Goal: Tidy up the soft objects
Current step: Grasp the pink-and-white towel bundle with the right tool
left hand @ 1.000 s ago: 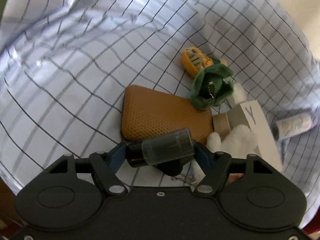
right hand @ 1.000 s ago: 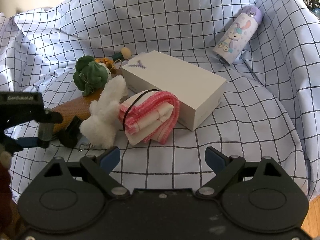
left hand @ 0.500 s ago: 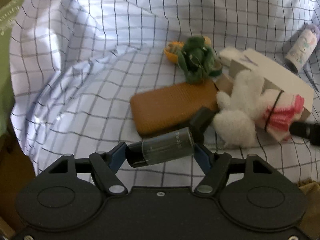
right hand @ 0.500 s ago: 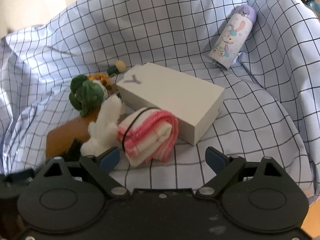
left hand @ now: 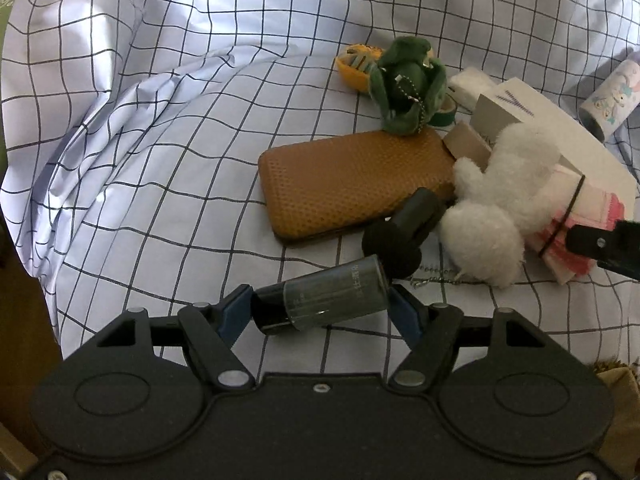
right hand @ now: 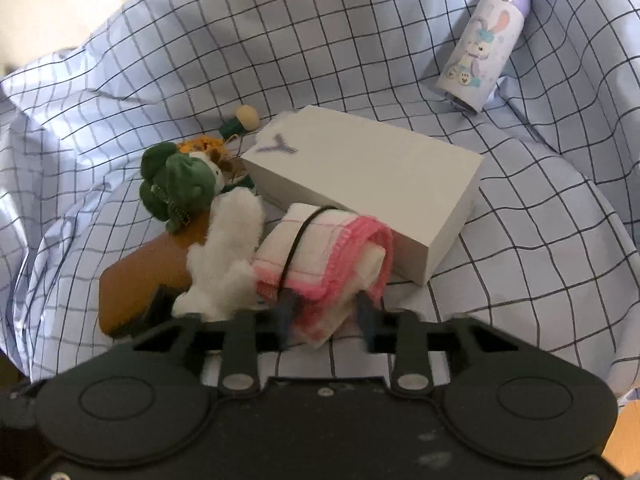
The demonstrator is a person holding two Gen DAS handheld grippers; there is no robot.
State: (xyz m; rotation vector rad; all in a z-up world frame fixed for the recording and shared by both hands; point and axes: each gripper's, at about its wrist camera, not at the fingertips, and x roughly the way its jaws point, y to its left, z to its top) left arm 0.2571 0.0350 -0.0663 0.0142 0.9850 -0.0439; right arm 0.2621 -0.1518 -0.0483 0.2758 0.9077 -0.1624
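Dark bottle (left hand: 328, 300) in left claw (left hand: 322, 312)

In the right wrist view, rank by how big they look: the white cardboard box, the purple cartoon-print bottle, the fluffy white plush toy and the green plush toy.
1. White cardboard box.
2. Fluffy white plush toy and purple cartoon-print bottle: they look alike, and the bottle lies farther off, so unranked.
3. Green plush toy.

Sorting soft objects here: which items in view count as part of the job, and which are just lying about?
Job:
- pink-and-white folded cloth, clamped in the right tongs, whose jaws have just closed
- white plush toy
- green plush keychain

Lying about:
- white box
- cartoon bottle
- brown case
- dark vial, held in the left tongs
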